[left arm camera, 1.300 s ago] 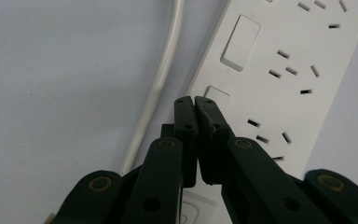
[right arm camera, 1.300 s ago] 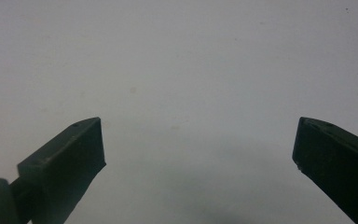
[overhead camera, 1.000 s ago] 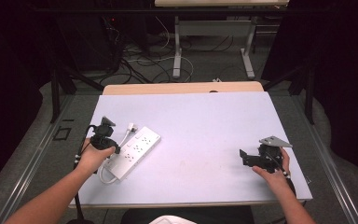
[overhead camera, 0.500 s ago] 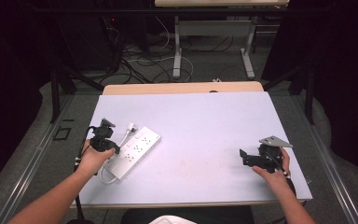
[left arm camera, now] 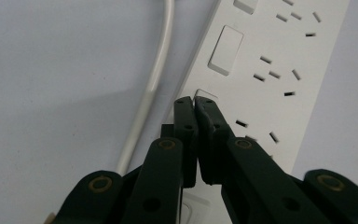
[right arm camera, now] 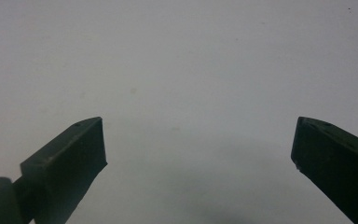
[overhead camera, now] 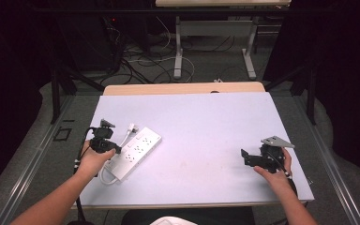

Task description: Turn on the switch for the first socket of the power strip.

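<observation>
A white power strip [overhead camera: 137, 149] lies at the table's left, its white cable [overhead camera: 107, 177] looping off the near end and its plug [overhead camera: 131, 127] resting by the far end. My left gripper [overhead camera: 115, 149] is shut, with only a hairline gap after easing a trace, and nothing is between the jaws. In the left gripper view its tips [left arm camera: 196, 101] rest against a rocker switch [left arm camera: 206, 95] on the power strip [left arm camera: 270, 60], beside the cable [left arm camera: 154, 74]. My right gripper [overhead camera: 246, 157] hovers open over bare table at the right, and its tips [right arm camera: 200, 140] hold nothing.
The pale table [overhead camera: 206, 126] has a wooden strip along its far edge. Several sockets and another switch [left arm camera: 224, 57] line the strip. Beyond the table stand a desk frame [overhead camera: 178, 51] and tangled floor cables [overhead camera: 140, 61].
</observation>
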### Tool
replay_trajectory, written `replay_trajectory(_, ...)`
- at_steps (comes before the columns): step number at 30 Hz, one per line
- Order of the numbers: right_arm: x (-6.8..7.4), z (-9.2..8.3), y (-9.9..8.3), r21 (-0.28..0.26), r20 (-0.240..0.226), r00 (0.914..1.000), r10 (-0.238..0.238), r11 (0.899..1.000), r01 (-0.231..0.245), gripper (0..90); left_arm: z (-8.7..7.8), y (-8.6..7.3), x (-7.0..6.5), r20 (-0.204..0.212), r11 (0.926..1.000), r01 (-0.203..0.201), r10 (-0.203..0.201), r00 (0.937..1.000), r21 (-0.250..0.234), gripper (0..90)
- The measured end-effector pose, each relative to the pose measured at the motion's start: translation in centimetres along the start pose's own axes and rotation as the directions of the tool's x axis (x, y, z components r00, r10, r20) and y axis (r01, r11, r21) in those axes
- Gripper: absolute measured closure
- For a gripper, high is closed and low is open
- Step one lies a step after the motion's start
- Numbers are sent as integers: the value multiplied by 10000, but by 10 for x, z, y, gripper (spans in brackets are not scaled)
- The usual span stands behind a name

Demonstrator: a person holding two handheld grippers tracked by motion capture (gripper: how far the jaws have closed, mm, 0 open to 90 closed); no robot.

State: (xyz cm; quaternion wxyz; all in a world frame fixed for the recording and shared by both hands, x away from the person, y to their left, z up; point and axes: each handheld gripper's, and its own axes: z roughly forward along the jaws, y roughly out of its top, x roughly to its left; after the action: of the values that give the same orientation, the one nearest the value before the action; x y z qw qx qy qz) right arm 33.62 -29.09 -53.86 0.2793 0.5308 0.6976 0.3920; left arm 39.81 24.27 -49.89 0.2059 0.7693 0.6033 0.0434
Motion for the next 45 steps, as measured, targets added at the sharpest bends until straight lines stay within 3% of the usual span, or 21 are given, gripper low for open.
replay_trajectory(12, 0, 0, 0, -48, 38, 10000, 20, 10000, -19, 22, -10, 1, -4, 163, 9973, 23, -11, 9999, -739, 801)
replay_trajectory(14, 1, 0, 0, 36, -47, 10000, -41, 10000, 42, 22, -11, 0, -3, 208, 9964, -183, 201, 9996, -824, 779)
replay_trajectory(21, 0, 0, 0, 36, -38, 10000, 24, 10000, -24, 23, -15, 1, -5, 392, 9924, -121, 171, 9991, -1222, 711)
replay_trajectory(25, 0, 0, 0, 30, -32, 10000, 33, 10000, -33, 23, -18, 2, -5, 512, 9917, -307, 373, 9980, -1250, 669)
replay_trajectory(37, 0, 0, 0, 25, -41, 10000, 27, 10000, -27, 23, -25, -4, -8, 550, 9761, -704, 834, 9950, -2057, 514)
replay_trajectory(41, 0, 0, 1, 36, -40, 10000, 21, 10000, -21, 23, -27, -7, -10, 700, 9659, -638, 839, 9940, -2510, 484)
replay_trajectory(42, 0, 0, 1, 31, -40, 10000, 23, 10000, -22, 23, -28, -8, -10, 744, 9669, -668, 876, 9934, -2462, 477)
replay_trajectory(43, 0, 0, 0, 26, -40, 10000, 21, 10000, -21, 22, -28, -9, -10, 723, 9620, -648, 869, 9936, -2653, 470)
replay_trajectory(44, 0, 0, 0, 28, -40, 10000, 20, 10000, -20, 23, -28, -10, -11, 798, 9642, -601, 833, 9933, -2581, 466)
replay_trajectory(45, 0, 0, 0, 31, -39, 10000, 18, 10000, -18, 22, -27, -11, -11, 801, 9614, -616, 860, 9931, -2683, 460)
